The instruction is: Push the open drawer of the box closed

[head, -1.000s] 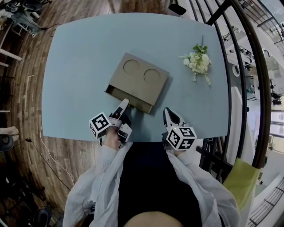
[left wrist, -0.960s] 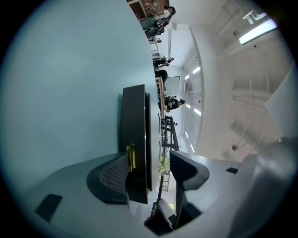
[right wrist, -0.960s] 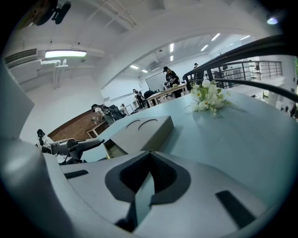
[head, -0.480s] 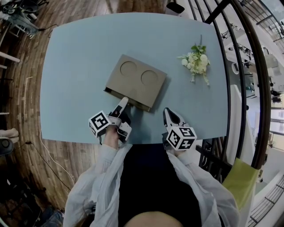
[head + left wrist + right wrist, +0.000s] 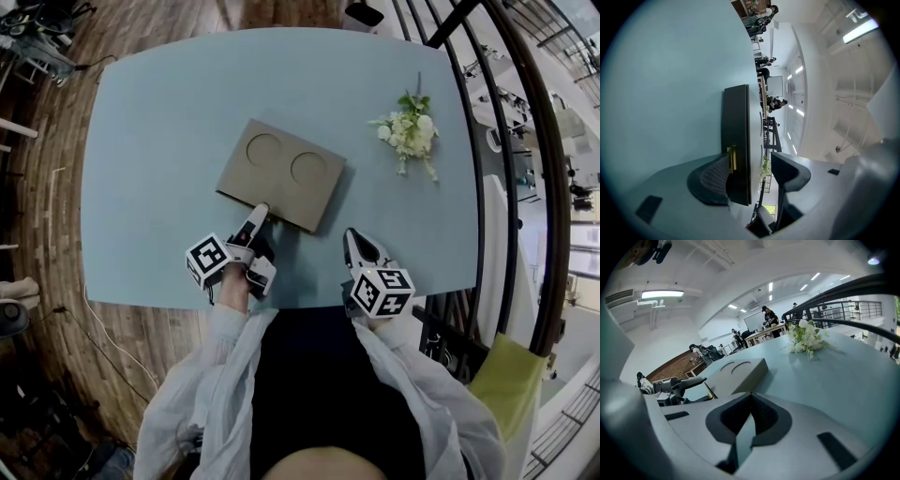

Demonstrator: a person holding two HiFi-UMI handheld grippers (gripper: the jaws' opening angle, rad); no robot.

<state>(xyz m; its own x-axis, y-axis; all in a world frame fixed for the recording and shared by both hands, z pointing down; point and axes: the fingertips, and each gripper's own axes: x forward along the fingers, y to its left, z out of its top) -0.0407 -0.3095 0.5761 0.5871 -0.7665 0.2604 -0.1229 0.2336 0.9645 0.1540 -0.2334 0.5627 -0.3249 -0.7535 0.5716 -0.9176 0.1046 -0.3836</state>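
Left gripper view: left gripper (image 5: 755, 169) (jaws apart) touches drawer (image 5: 736, 117)

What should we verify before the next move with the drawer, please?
1. Left tool against the drawer: ok.
2. Left tool's jaws apart, gripping nothing: ok.
3. Drawer fully inside the box: cannot tell; the head view shows no gap.
4. Right tool shut, empty, apart from the box: ok.
5. Flowers well away from the box: ok.
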